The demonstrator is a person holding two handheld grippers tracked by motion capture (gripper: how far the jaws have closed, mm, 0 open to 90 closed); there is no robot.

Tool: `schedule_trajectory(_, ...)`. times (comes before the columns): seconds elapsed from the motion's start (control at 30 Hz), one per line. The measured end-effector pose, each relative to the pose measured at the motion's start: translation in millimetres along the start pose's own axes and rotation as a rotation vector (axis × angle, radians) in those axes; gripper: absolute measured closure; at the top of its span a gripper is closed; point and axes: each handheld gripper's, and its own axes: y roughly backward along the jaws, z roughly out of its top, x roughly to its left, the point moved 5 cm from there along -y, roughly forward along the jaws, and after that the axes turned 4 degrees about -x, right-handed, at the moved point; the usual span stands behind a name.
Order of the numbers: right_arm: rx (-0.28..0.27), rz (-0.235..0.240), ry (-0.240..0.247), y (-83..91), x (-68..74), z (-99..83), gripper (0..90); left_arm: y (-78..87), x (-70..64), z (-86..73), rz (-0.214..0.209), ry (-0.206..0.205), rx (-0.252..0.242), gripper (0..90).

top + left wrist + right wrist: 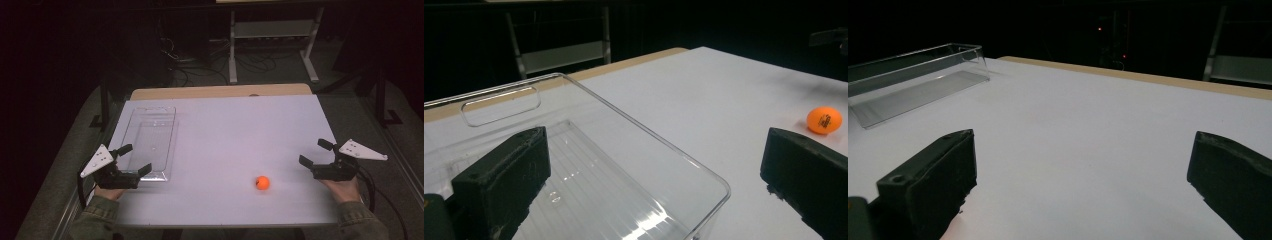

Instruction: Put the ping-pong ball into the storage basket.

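An orange ball (262,182) rests on the white table near its front edge, right of centre; the left gripper view has the ball (824,120) at far right. A clear plastic tray (150,142) lies lengthwise on the table's left side, empty. My left gripper (135,159) is open at the tray's near end, its jaws straddling the near corner of the tray (634,150). My right gripper (316,152) is open over bare table at the right edge, to the right of the ball, with nothing between its jaws. The tray (918,75) is far off in the right gripper view.
The white table top (230,130) ends in a wooden strip (220,92) at the back. Beyond it stand a metal rack (272,35) and cables on a dark floor. The table's middle lies between tray and ball.
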Motion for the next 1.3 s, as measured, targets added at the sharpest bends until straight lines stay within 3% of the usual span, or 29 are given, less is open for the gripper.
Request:
schedule_trajectory(0.53,0.009,0.012,0.003,-4.2,3.7,-1.0,0.0,-5.1,-1.3,13.3,-0.019,-0.044,0.039,0.0)
schedule_trajectory(0.77,0.002,0.011,0.004,-3.5,3.1,0.0,0.0,-7.5,-3.4,26.9,-0.028,-0.090,0.056,0.0)
schedule_trajectory(1.3,-0.003,0.007,0.010,-2.0,1.8,1.9,0.0,-22.8,-17.0,51.4,-0.087,-0.148,0.103,0.0)
